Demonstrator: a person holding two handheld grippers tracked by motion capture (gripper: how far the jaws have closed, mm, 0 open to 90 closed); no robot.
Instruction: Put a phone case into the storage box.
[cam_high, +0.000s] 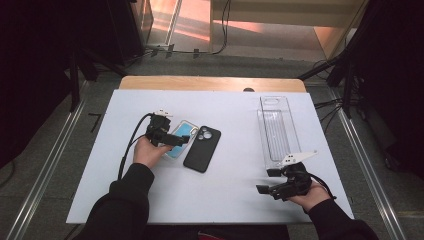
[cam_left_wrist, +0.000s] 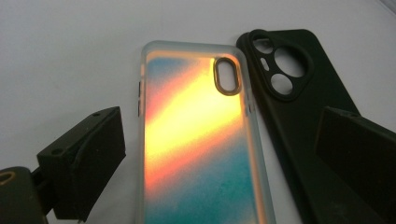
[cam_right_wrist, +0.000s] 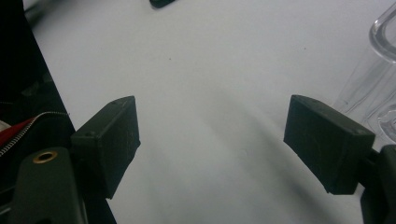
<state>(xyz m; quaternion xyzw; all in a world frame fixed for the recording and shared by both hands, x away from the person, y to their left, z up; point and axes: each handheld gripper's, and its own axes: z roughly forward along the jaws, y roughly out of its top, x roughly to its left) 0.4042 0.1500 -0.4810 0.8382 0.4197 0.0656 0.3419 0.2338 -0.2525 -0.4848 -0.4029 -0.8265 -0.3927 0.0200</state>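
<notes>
A translucent phone case (cam_left_wrist: 196, 140) with an orange-to-teal sheen lies flat on the white table, camera hole at its far end. A black phone case (cam_left_wrist: 299, 107) lies right beside it, their edges close. My left gripper (cam_left_wrist: 222, 126) is open and hovers low, its jaws astride the iridescent case without pressing on it. From above, the left gripper (cam_high: 179, 139) points right over the bluish case (cam_high: 189, 129), with the black case (cam_high: 202, 148) just beyond. My right gripper (cam_high: 265, 181) rests at the front right, open; between its jaws (cam_right_wrist: 212, 116) is only bare table.
A long clear plastic tray (cam_high: 277, 130) stands at the right, just beyond the right gripper; its corner (cam_right_wrist: 373, 79) shows in the right gripper view. The white board (cam_high: 235, 200) ends short of the wooden table's far edge (cam_high: 210, 82). Cables trail from both grippers.
</notes>
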